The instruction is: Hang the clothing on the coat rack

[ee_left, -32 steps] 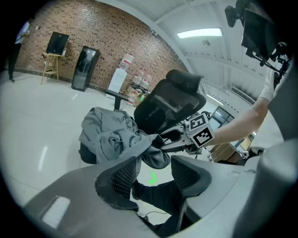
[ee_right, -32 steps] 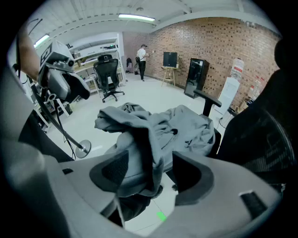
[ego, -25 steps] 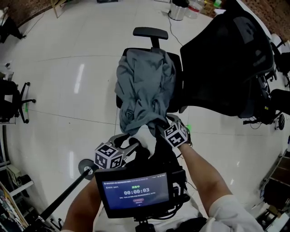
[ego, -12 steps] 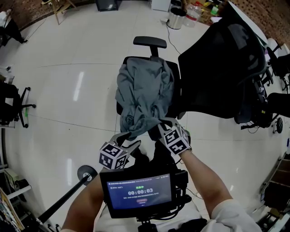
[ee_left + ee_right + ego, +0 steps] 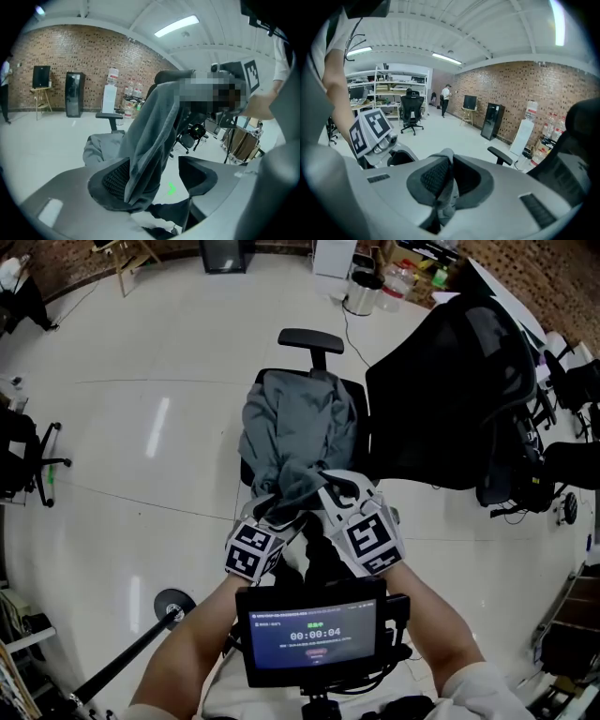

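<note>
A grey garment [image 5: 300, 432] lies heaped on the seat of a black office chair [image 5: 448, 395]. Its near hem is lifted toward me. My right gripper [image 5: 330, 487] is shut on that hem, and the right gripper view shows grey fabric [image 5: 444, 190] pinched between the closed pads of the right gripper [image 5: 447, 165]. My left gripper [image 5: 279, 517] sits just left of it, its jaws opening. In the left gripper view a fold of the garment [image 5: 154, 131] hangs against the left pad of the left gripper [image 5: 157, 180], while the right pad stands apart.
A black pole on a round base [image 5: 172, 602] slants across the floor at lower left. More office chairs stand at the left edge [image 5: 21, 454] and at the right [image 5: 551, 460]. A metal bin [image 5: 361, 292] and clutter sit at the far end. A small screen [image 5: 315, 634] hangs below my arms.
Both grippers have moved forward and closer together at the garment's near hem. The right gripper has shut on the fabric. The left jaws have spread wider.
</note>
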Demonstrator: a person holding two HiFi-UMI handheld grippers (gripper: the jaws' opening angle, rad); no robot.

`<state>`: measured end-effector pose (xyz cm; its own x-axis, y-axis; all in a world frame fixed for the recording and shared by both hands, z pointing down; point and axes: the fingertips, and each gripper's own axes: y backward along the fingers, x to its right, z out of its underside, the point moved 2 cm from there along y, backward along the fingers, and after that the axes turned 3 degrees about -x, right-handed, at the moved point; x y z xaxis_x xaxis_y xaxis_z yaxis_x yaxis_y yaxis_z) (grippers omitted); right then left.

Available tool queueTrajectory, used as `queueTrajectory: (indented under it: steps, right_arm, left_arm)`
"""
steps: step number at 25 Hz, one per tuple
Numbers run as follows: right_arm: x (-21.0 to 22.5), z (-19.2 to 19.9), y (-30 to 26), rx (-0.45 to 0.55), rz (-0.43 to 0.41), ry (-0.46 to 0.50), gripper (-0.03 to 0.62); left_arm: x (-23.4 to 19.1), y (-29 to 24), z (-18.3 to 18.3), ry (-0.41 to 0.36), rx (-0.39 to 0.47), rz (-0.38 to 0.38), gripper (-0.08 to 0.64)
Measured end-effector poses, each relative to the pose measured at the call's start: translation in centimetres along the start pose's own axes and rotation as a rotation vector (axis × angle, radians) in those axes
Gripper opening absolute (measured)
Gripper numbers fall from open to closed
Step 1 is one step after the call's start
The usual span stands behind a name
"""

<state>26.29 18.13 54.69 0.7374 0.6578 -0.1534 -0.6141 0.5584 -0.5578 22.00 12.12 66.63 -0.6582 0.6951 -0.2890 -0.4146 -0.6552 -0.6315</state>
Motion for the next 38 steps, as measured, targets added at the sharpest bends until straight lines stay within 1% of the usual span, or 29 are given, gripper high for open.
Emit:
queueTrajectory:
  steps: [3,6,10,13,17,20,24,26,28,31,34,38]
  right_arm:
    - [1.1,-2.5,1.1,0.043,-0.004,0.033,0.014]
    - [2.7,-4.4,1.9,0.08,-0.007,0.043,0.014]
    - [4.9,-7.6,2.2,0.105,-0.023,0.083,0.014]
    - [6.4,-9.4,2.4,0.121,-0.026,0.119,0.014]
    - [8.2,-10.9,2.7,0.149,-0.02,0.157,0.014]
    - [9.5,-11.9,3.0,0.17,-0.013,0.184,0.014]
    - [10.3,-12.7,3.1,0.192,-0.005,0.215,0.014]
    - [10.1,-12.5,2.9,0.199,-0.002,0.223,0.014]
    - [10.2,-12.4,2.8,0.205,-0.005,0.226,0.014]
    - [10.6,-12.2,2.8,0.211,-0.017,0.234,0.014]
    - [10.1,-12.3,2.7,0.225,-0.032,0.237,0.014]
    - [13.0,-14.3,3.7,0.25,-0.039,0.233,0.014]
  left_arm:
    - [-0.9,-0.6,-1.4,-0.006,0.009,-0.064,0.331]
    - [-1.8,-1.5,-3.0,-0.019,0.005,-0.095,0.331]
    - [-3.6,-2.1,-6.9,-0.041,0.022,-0.131,0.325]
    - [-4.9,-2.7,-9.2,-0.086,0.031,-0.154,0.325]
    - [-6.0,-3.6,-10.5,-0.173,0.03,-0.152,0.327]
    - [-6.1,-2.9,-11.5,-0.211,0.044,-0.125,0.327]
    - [-5.0,-1.3,-12.3,-0.311,0.06,-0.037,0.328]
    - [-5.1,0.0,-12.0,-0.332,0.08,-0.014,0.328]
    - [-5.7,0.7,-12.5,-0.333,0.097,-0.007,0.331]
    - [-6.2,0.3,-14.1,-0.331,0.102,0.018,0.345]
    - [-5.9,-0.7,-14.8,-0.341,0.095,0.087,0.354]
    - [-4.6,-3.4,-18.3,-0.312,0.052,0.207,0.36]
